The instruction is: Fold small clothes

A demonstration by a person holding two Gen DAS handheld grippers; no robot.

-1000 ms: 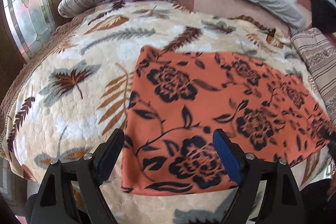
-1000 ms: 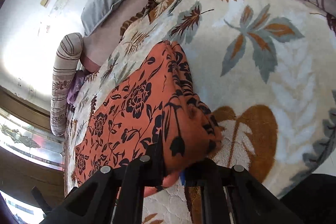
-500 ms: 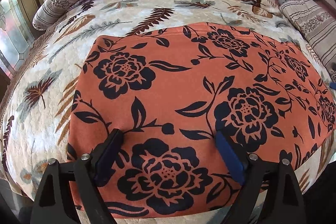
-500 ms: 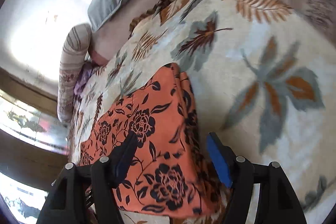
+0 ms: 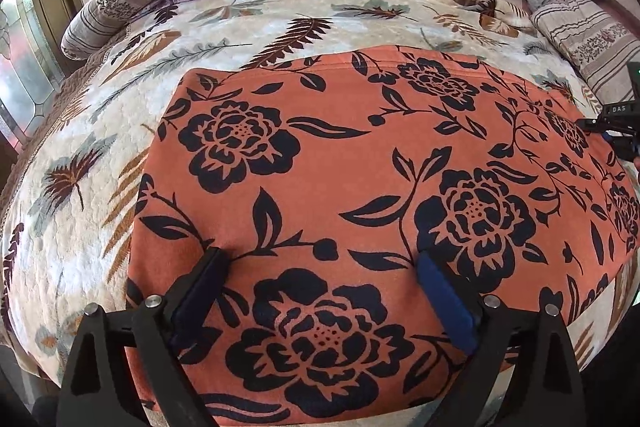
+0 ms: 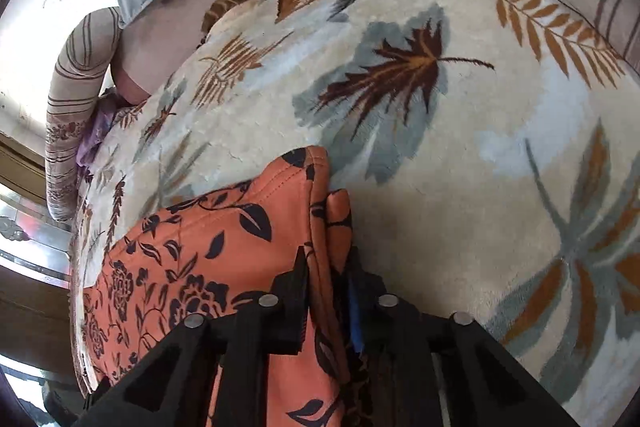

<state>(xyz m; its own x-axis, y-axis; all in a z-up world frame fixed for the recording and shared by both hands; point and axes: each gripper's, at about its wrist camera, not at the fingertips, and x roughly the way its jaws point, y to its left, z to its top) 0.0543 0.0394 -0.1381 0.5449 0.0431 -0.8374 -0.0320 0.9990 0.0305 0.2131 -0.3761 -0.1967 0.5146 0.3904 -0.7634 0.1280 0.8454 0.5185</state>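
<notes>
Lying flat on the leaf-patterned bedspread, the orange floral garment spreads across the bed. The left hand-held gripper hangs over its near edge, jaws wide apart and still opening, pads pressing nothing. The right hand-held gripper has just been closing, and its jaws pinch the garment's folded edge (several layers bunch between them). Small white letters "DAS" show on that gripper's body in the left wrist view; no other writing is legible.

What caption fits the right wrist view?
Right gripper pinching the orange floral garment's folded edge on the leaf-print blanket.
</notes>
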